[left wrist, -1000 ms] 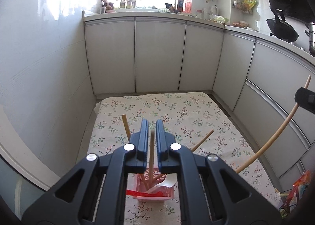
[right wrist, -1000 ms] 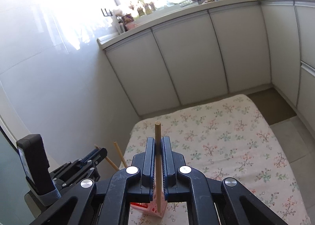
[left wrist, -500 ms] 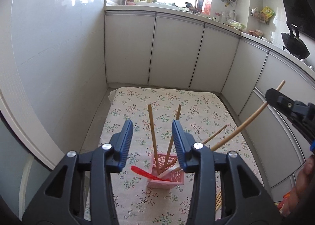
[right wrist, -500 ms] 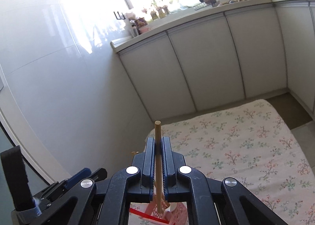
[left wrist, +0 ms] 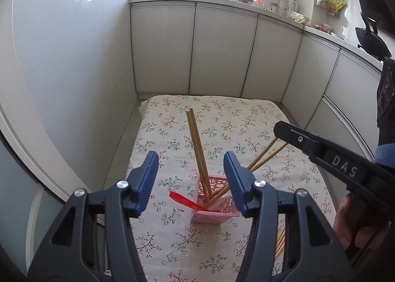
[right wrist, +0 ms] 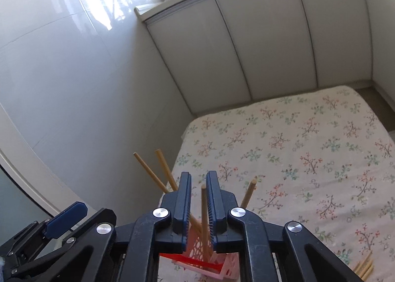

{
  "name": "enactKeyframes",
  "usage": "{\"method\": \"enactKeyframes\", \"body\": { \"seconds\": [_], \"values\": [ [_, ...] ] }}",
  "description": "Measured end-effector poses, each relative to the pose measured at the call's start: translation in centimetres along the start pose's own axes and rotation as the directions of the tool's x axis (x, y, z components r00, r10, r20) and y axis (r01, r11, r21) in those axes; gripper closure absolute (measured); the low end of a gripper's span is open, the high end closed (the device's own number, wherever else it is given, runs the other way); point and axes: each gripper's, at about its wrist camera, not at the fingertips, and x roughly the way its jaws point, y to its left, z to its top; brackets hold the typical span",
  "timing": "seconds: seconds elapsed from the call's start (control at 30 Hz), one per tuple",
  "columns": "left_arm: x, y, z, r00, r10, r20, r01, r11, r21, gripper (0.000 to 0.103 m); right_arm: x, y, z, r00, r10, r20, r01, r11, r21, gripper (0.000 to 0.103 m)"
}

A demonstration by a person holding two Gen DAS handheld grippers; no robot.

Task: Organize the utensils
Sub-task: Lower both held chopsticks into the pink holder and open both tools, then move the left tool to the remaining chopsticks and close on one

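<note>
Both grippers are letting go. Jaws on the left gripper [left wrist: 190,180] are opening and stand well spread with nothing pinched; a second ago they were clamped on a chopstick, which now leans free in the pink basket [left wrist: 214,204] just ahead of them, beside its partner [left wrist: 197,151]. Jaws on the right gripper [right wrist: 198,204] are opening too, parted a little, with a chopstick [right wrist: 204,217] standing between the pads, seemingly no longer pressed; half a second ago they were shut tight on it. Its lower end sits in the basket below them. A red utensil [left wrist: 184,200] pokes out of the basket's near-left corner. That likely means two more chopsticks are stowed. More chopsticks [right wrist: 364,267] lie on the floral cloth [right wrist: 296,139] to the right gripper's lower right, still to collect. Lettering on the right gripper's arm reads "DAS" [left wrist: 344,166].
</note>
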Motion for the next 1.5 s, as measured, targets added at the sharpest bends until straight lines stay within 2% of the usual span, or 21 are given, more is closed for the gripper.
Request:
{"method": "enactKeyframes", "body": {
  "seconds": [0.03,0.17,0.23,0.37,0.5,0.6,0.7,0.9,1.23,1.43,1.5],
  "values": [
    [0.0,-0.1,0.1,1.000,-0.002,-0.001,0.002,1.000,0.005,0.042,-0.5,-0.2,0.2,1.000,0.005,0.005,-0.005,1.000,0.007,0.072],
    [-0.4,-0.6,0.0,1.000,-0.021,-0.009,0.022,1.000,0.017,0.037,-3.3,-0.8,0.7,1.000,0.007,0.028,-0.007,1.000,0.009,0.060],
    [-0.6,-1.0,-0.2,0.999,-0.034,-0.017,0.034,0.999,0.028,0.035,-4.5,-1.5,0.7,1.000,-0.001,0.028,0.000,1.000,0.017,0.051],
    [-0.8,-2.0,-0.8,0.996,-0.074,-0.057,0.077,0.996,0.054,0.028,-6.2,-3.7,0.2,0.999,-0.037,-0.014,0.037,0.998,0.051,0.041],
    [-0.5,-3.5,-1.8,0.988,-0.102,-0.119,0.114,0.988,0.104,0.025,-7.1,-6.3,-0.9,0.992,-0.102,-0.081,0.108,0.991,0.079,0.034],
    [0.1,-4.7,-2.8,0.976,-0.127,-0.176,0.151,0.979,0.134,0.023,-7.6,-8.5,-1.9,0.982,-0.131,-0.133,0.146,0.983,0.111,0.029],
    [1.0,-5.7,-3.9,0.954,-0.166,-0.249,0.205,0.969,0.140,0.023,-8.1,-10.2,-2.9,0.970,-0.168,-0.174,0.189,0.975,0.117,0.025],
    [2.6,-8.0,-6.0,0.926,-0.163,-0.341,0.231,0.958,0.168,0.023,-8.3,-13.4,-5.3,0.938,-0.207,-0.279,0.248,0.961,0.120,0.020],
    [5.0,-11.7,-8.3,0.885,-0.136,-0.444,0.258,0.939,0.228,0.023,-8.3,-19.0,-8.8,0.865,-0.246,-0.436,0.352,0.919,0.180,0.019],
    [7.4,-13.3,-9.5,0.862,-0.106,-0.495,0.253,0.938,0.239,0.023,-7.3,-20.8,-10.4,0.813,-0.260,-0.521,0.398,0.902,0.170,0.017],
    [8.4,-13.9,-9.9,0.850,-0.096,-0.518,0.254,0.936,0.243,0.023,-6.8,-21.3,-10.9,0.796,-0.259,-0.547,0.407,0.898,0.168,0.017]
  ]
}}
